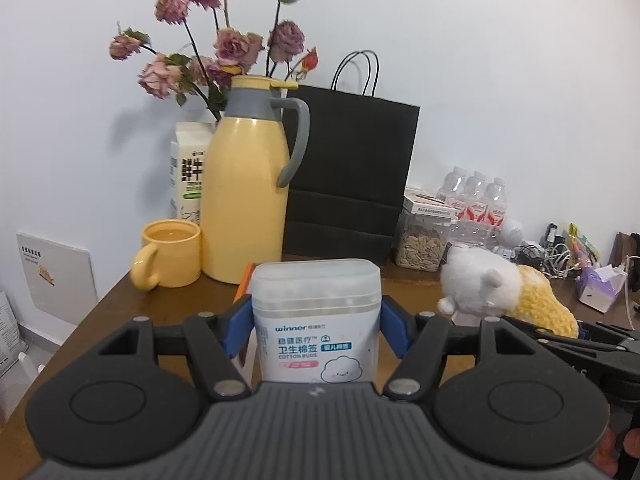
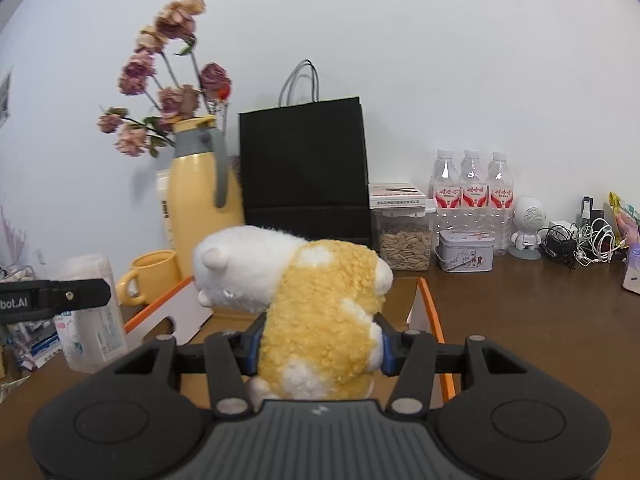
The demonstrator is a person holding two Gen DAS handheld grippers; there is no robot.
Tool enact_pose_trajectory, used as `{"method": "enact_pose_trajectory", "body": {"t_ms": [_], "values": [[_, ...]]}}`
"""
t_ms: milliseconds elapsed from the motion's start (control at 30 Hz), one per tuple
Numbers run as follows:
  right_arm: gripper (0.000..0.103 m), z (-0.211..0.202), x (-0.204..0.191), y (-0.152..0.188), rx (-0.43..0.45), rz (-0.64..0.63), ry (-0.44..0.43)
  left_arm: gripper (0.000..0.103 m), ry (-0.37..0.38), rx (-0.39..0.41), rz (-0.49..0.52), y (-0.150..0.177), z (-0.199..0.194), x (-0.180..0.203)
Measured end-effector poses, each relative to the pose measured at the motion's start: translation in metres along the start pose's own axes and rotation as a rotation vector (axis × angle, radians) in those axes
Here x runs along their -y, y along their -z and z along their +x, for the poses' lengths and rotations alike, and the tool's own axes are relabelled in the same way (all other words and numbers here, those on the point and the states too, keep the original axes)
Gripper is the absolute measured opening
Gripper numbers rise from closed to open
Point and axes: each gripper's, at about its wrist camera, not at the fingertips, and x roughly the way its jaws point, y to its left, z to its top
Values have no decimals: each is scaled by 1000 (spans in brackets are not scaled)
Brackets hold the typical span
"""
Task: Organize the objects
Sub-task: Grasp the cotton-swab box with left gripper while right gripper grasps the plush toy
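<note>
My left gripper [image 1: 316, 330] is shut on a clear cotton bud box [image 1: 316, 320] with a white label, held upright above the wooden table [image 1: 120, 312]. The box also shows at the left of the right wrist view [image 2: 86, 312]. My right gripper [image 2: 320, 346] is shut on a yellow and white plush toy [image 2: 316, 320], held over an open cardboard box with orange edges [image 2: 434, 320]. The plush also shows at the right of the left wrist view [image 1: 500, 288].
At the back stand a yellow thermos jug [image 1: 244, 184], a yellow mug [image 1: 168, 254], a milk carton [image 1: 188, 168], dried roses [image 1: 224, 44], a black paper bag [image 1: 348, 176], a seed jar [image 2: 404, 240], three water bottles [image 2: 472, 192], a tin [image 2: 466, 256], a small speaker [image 2: 528, 228], and cables [image 2: 580, 244].
</note>
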Motion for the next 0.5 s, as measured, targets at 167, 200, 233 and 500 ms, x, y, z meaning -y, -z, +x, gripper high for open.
{"method": "enact_pose_trajectory", "body": {"t_ms": [167, 200, 233, 500], "values": [[50, 46, 10, -8, -33, 8, 44, 68, -14, -32, -13, -5, 47, 2], [50, 55, 12, -7, -45, 14, 50, 68, -18, -41, -13, -5, 57, 3], [50, 63, 14, -6, -56, 21, 55, 68, -23, -53, -12, -6, 66, 3], [50, 98, 18, 12, -153, 0, 75, 68, -53, -174, -5, 5, 113, -2]]}}
